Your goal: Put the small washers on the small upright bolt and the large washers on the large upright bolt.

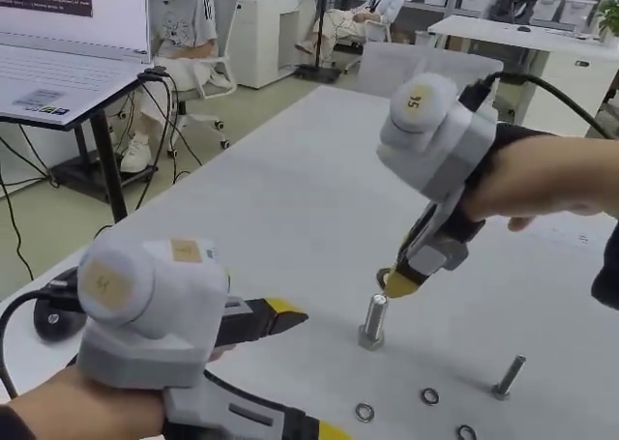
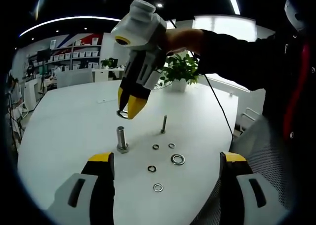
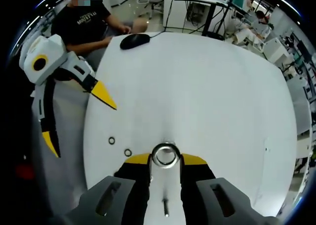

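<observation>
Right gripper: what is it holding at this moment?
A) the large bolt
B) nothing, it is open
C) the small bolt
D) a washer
D: a washer sits pinched between the tips of the right gripper, which hangs just above the large bolt standing on the table.

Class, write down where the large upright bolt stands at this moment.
In the head view the large upright bolt stands just below the right gripper, which holds a washer, with the small bolt to its right.
</observation>
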Motion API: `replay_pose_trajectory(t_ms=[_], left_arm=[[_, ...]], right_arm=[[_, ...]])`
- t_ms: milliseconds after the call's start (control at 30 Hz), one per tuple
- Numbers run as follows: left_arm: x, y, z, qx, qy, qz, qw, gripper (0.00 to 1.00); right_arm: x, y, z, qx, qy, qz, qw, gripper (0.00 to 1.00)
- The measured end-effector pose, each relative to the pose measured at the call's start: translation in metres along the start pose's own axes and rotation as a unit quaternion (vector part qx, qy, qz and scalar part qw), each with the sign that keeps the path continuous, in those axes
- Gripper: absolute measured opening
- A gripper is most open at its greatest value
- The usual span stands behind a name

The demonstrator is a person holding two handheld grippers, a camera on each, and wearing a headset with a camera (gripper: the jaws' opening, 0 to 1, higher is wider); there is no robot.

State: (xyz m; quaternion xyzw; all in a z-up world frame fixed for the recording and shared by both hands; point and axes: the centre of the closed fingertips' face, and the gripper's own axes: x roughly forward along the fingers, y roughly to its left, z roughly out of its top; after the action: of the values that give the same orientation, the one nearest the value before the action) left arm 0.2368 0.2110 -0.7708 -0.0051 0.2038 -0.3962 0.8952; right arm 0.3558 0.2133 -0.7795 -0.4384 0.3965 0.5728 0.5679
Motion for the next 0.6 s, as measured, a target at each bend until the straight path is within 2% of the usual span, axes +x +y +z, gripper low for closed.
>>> replay_pose_trajectory(t_ms=[600], left_arm=[[0.002,0.0,0.0,-0.004,0.0,-0.005,1.0,0.88]], right_arm=[[0.027,-0.005,-0.007,-0.004,0.025,0.014,0.9996,0.23]])
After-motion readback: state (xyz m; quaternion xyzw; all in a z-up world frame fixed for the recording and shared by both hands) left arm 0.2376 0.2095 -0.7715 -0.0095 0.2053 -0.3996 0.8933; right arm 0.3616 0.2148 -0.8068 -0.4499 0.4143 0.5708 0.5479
